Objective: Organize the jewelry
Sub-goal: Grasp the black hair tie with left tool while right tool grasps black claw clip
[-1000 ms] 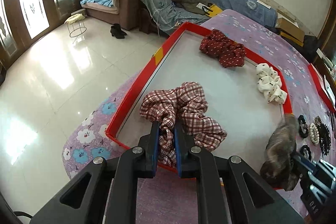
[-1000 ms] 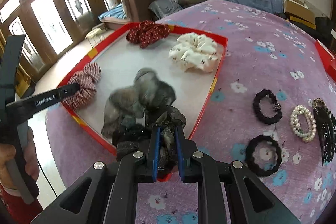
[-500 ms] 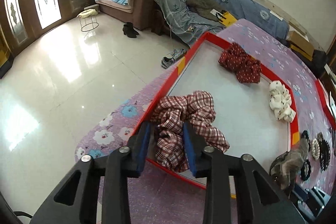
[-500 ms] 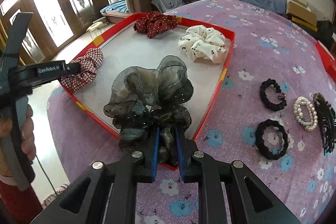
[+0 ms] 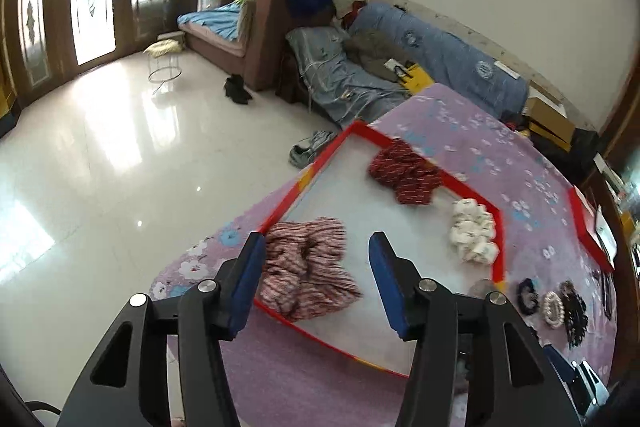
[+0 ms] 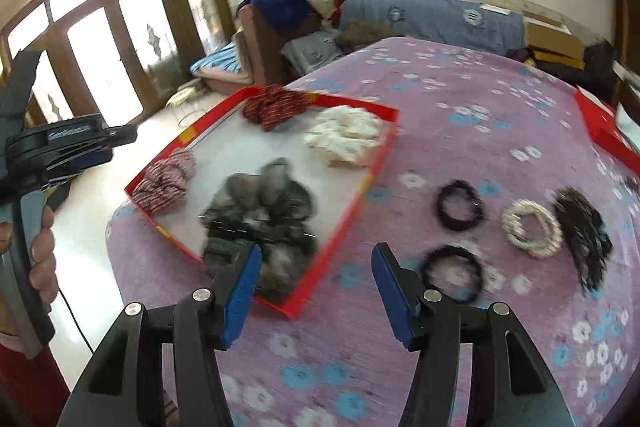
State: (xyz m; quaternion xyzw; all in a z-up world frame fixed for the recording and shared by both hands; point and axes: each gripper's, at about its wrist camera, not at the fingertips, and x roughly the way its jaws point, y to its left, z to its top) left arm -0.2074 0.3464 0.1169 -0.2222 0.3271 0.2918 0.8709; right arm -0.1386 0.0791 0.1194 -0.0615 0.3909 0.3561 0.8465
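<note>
Beside right tool (image 6: 316, 283), opening, empty: grey scrunchie (image 6: 260, 211); left tool (image 5: 316, 277) likewise, hiding it

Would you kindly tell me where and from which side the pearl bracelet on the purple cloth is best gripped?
Pinch one arc of the pearl bracelet across its band, coming straight down from above. It lies flat as an open ring; take the near arc, since the dark feathery clip crowds its right edge.

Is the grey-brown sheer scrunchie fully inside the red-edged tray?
No. The grey-brown sheer scrunchie lies mostly on the red-edged tray, but its near end drapes over the front rim.
</note>
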